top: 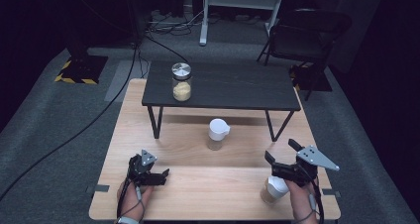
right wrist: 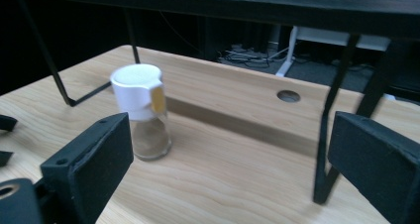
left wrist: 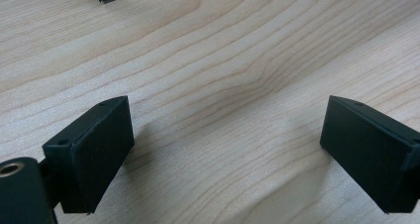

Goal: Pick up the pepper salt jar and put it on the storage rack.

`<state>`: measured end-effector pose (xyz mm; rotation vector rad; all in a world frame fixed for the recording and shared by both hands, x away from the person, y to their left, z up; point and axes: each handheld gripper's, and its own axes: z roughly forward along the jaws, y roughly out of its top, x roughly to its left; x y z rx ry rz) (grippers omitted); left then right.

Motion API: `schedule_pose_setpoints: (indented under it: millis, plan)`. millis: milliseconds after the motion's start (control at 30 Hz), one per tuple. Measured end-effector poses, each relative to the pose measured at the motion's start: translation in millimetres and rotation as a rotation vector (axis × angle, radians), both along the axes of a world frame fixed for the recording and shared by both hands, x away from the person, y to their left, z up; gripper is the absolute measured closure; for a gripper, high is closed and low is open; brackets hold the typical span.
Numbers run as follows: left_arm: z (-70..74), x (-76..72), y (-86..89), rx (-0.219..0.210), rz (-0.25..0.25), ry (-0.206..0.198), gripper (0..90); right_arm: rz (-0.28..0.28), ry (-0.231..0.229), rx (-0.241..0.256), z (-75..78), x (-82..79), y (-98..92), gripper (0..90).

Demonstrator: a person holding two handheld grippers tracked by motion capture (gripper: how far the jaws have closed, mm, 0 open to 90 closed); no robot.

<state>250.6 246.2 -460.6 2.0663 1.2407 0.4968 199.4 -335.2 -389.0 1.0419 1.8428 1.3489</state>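
Observation:
A white-capped spice shaker [top: 218,133] with brown contents stands in the middle of the wooden table [top: 208,194]; it also appears left of centre as the shaker [right wrist: 141,112] in the right gripper view. A second white-capped shaker [top: 274,189] stands near the front edge, just below and left of my right hand. My right gripper [top: 280,151] [right wrist: 230,169] is open, with nothing between its jaws. At the front left, my left gripper [top: 162,176] [left wrist: 225,149] is open just above bare wood.
A low black shelf [top: 233,87] on thin legs spans the back of the table. On its left part stands a glass jar [top: 181,82] with a metal lid and yellowish contents. Its right leg [right wrist: 329,135] rises between my right jaws. A chair [top: 302,33] and cables lie beyond.

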Motion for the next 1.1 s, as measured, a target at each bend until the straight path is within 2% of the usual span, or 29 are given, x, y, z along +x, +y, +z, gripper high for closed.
schedule_pose_setpoints:
  millis: [100, 333, 533, 767, 1100]
  plan:
    - [0.0, 0.0, 0.0, 0.0, 0.0, 0.0, 6.4, 0.005, -0.008, 0.008, 1.5, 0.7, 8.8, 2.8]
    - [0.0, 0.1, 0.0, 0.0, 0.0, 0.0, 6.4, 0.006, -0.018, -0.042, 11.8, -4.1, 25.4, 2.8]
    - [0.1, 0.2, 0.1, 0.0, -0.001, 0.002, 6.3, 0.011, -0.02, -0.06, 17.4, -8.1, 33.7, 2.8]
    - [0.1, 0.3, 0.0, -0.001, -0.001, 0.002, 6.2, 0.022, -0.016, -0.063, 19.9, -8.4, 41.9, 2.8]
    - [0.4, 0.5, -0.1, 0.002, -0.003, 0.003, 5.8, 0.062, -0.032, -0.063, 25.5, -3.0, 66.8, 2.8]
